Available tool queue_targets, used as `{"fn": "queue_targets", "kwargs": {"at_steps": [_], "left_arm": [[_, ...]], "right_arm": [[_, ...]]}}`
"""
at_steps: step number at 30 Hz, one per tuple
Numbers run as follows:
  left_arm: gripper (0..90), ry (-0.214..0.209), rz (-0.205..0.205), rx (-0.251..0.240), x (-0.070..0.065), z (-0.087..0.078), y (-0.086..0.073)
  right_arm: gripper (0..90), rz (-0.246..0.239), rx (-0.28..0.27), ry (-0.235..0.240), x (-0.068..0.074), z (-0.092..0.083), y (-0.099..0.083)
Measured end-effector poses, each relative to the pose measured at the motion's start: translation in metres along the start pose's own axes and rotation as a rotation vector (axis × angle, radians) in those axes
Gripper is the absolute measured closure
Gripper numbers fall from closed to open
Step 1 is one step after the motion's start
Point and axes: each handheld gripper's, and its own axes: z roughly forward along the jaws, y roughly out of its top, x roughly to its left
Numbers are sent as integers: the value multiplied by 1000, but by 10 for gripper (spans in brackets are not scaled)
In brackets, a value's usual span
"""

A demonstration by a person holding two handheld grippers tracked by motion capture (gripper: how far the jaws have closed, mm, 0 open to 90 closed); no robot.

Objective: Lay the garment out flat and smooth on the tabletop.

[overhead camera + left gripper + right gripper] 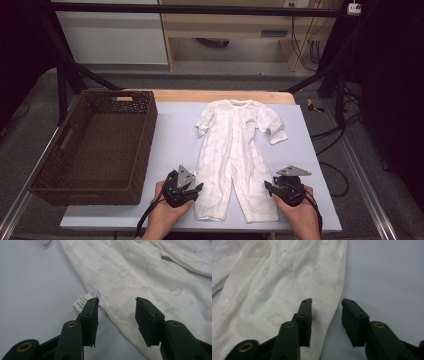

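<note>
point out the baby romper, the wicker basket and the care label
baby romper [231, 150], high view, on the middle of its body
wicker basket [144, 145], high view, on its right wall
care label [81, 302], left gripper view, on the printed tag at the leg's side seam

A brown wicker basket sits at the left of the frame on the pale grey table cover, its long side running toward the camera and a handle slot in its far wall. A strip of wooden tabletop shows along the far edge of the cover. Black frame legs stand at upper left, cables trail at right, and a light wooden cabinet stands at top centre.
</note>
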Motion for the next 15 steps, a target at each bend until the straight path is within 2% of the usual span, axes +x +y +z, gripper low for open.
{"fn": "queue_targets", "kwargs": {"at_steps": [5, 7, 10, 15], "left_arm": [[512, 0, -3, 12, 1, 2, -2], [511, 0, 2, 16, 0, 2, -2], [512, -7, 5, 22, 0, 4, -3], [515, -11, 4, 23, -1, 4, -3]], "right_arm": [[883, -8, 4, 46, 3, -1, 0], [893, -8, 10, 48, 2, -2, 0], [894, 1, 16, 26, 0, -8, -3], [893, 19, -1, -9, -5, -23, -10]]}}
